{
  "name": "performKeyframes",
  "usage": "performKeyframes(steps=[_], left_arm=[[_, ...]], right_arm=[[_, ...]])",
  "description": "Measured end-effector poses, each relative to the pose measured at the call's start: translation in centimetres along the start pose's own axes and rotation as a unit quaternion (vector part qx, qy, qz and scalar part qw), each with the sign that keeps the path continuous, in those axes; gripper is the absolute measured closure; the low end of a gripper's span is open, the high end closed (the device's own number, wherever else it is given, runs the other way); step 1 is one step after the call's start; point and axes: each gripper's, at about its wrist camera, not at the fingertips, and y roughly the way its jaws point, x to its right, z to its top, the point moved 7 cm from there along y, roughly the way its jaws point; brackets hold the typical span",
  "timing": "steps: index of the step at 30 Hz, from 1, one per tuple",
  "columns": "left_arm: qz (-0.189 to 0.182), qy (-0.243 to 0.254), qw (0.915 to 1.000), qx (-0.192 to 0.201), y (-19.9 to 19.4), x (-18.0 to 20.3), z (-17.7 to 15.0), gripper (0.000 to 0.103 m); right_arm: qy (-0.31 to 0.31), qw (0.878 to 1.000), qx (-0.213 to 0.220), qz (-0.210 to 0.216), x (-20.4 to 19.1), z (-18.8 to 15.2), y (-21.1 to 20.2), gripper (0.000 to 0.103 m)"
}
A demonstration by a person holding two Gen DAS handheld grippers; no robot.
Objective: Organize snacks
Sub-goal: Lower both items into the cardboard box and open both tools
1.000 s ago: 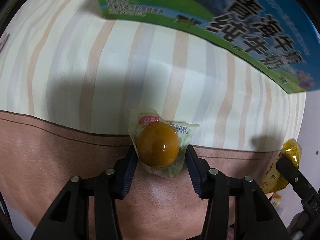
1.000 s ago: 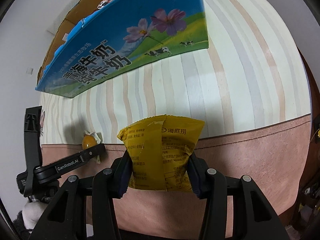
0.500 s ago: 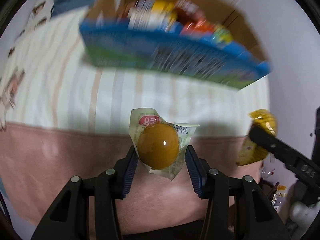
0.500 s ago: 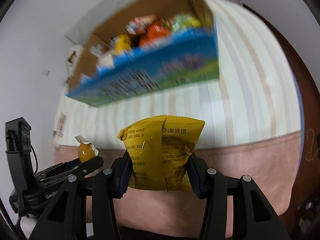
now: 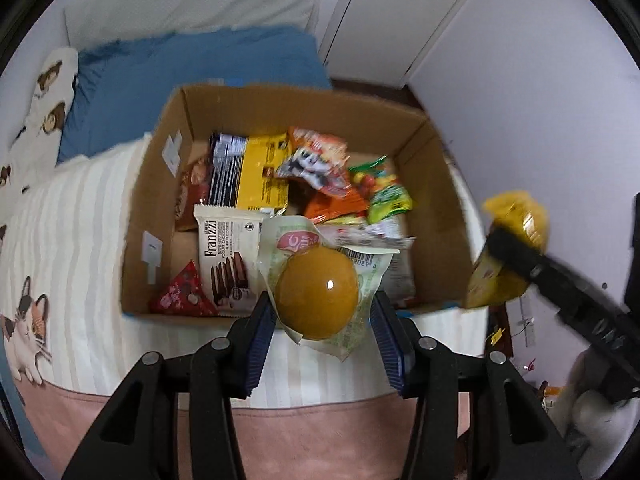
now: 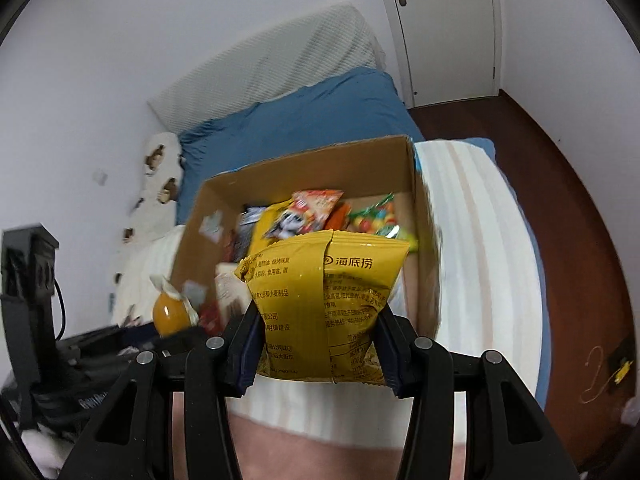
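My left gripper (image 5: 320, 312) is shut on a packaged braised egg (image 5: 318, 294) in clear wrap, held above the near edge of an open cardboard box (image 5: 140, 216). My right gripper (image 6: 318, 320) is shut on a yellow snack bag (image 6: 328, 304), held above the near side of the same box (image 6: 192, 232). The box holds several snack packs, among them a white Franzzi cookie pack (image 5: 224, 260) and a yellow-black pack (image 5: 256, 176). The right gripper with the yellow bag (image 5: 508, 248) shows at the right of the left wrist view. The egg (image 6: 170, 312) shows at the left of the right wrist view.
The box stands on a striped white blanket (image 5: 68, 240) with a pink border (image 5: 320, 440) on a bed. A blue sheet (image 6: 304, 112) and a white pillow (image 6: 272, 60) lie behind it. A cat-print cloth (image 5: 24, 328) lies at the left. Dark wood floor (image 6: 560, 184) and a door (image 6: 440, 28) are at the right.
Both grippers have risen, still holding their items. The views went from the box's printed side at blanket level to looking down into the open box.
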Motion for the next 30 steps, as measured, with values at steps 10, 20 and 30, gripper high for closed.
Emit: performKeyframes(steps=[10, 20, 30], left_arm=[[0.043, -0.011, 0.9975, -0.054, 6.7, -1.6, 0.8, 0.057], [0.071, -0.023, 0.9940, -0.080, 7.9, -2.8, 0.8, 0.025], [0.096, -0.033, 0.9946, -0.021, 4.0, -4.8, 2.1, 0.010]], right_arm=[[0.011, 0.998, -0.050, -0.036, 2.2, 3.4, 7.4, 0.051], [0.028, 0.994, -0.078, -0.065, 4.0, 3.4, 9.5, 0.009], [0.007, 0.994, -0.077, -0.083, 3.9, 2.1, 7.9, 0.005]])
